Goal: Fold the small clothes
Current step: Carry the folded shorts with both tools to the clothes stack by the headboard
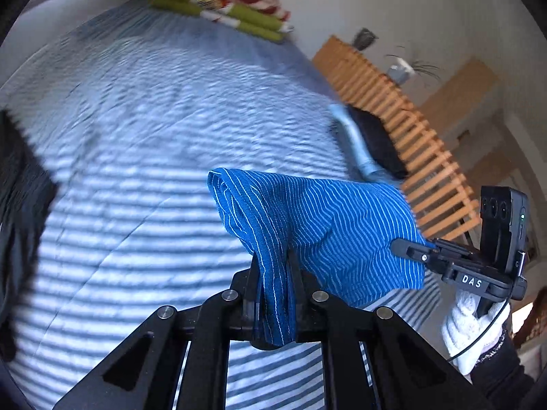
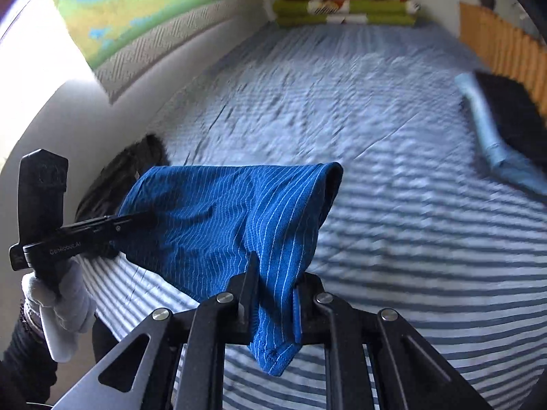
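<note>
Both claws clamped on blue striped garment (image 1: 307,225): left gripper (image 1: 273,273), right gripper (image 2: 273,283); cloth stretched above striped bed (image 1: 136,136).

Garment (image 1: 307,225) hangs between left gripper (image 1: 273,273) at lower centre and right gripper (image 1: 403,247) at lower right, above the bed (image 1: 154,119). Folded blankets (image 1: 222,3) lie at top; clothes pile (image 1: 369,143) right, beside slatted rail (image 1: 410,130).

A small blue garment (image 1: 307,225) with thin white stripes hangs stretched above the striped bed, pinched at two edges, its middle sagging.
</note>
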`<move>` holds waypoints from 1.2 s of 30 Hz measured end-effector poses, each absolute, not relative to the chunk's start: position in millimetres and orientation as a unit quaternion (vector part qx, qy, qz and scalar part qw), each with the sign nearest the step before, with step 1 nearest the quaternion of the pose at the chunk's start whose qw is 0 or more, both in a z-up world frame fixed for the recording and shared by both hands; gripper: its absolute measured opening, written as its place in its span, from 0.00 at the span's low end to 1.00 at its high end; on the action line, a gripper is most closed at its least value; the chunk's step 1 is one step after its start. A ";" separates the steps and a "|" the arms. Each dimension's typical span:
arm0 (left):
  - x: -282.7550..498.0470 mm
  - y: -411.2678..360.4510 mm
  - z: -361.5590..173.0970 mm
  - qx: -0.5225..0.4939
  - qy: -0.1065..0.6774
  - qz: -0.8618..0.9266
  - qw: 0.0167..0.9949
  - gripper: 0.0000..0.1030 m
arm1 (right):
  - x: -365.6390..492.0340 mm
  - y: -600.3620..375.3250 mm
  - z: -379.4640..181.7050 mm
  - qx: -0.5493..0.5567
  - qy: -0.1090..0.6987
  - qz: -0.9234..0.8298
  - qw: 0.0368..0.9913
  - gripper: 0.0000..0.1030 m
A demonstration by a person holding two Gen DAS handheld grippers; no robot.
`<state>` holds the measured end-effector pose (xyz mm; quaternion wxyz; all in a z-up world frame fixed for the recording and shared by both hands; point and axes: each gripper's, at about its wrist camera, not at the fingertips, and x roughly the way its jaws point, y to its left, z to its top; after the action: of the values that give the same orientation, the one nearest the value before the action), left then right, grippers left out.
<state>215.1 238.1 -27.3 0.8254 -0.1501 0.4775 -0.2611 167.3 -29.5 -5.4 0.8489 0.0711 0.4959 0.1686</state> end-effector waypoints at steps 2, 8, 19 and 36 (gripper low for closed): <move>228.1 203.9 -8.9 -0.141 0.466 -0.281 0.827 0.11 | 167.6 -57.3 14.2 0.075 0.478 0.148 0.862 0.13; 274.9 97.3 27.3 -0.123 0.439 -0.326 0.828 0.11 | 183.4 -147.2 59.1 0.075 0.435 0.076 0.894 0.13; 398.5 -86.7 43.2 -0.101 0.408 -0.376 0.826 0.11 | 272.1 -309.7 80.7 0.092 0.395 -0.029 0.914 0.13; 587.6 -273.8 -9.9 -0.010 0.416 -0.371 0.831 0.11 | 312.9 -404.0 -7.7 0.196 0.384 -0.078 0.899 0.12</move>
<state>587.6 -273.8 -9.9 0.8306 -0.0102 0.4155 -0.3705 312.9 -404.0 -7.7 0.8988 0.1955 0.3844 -0.0778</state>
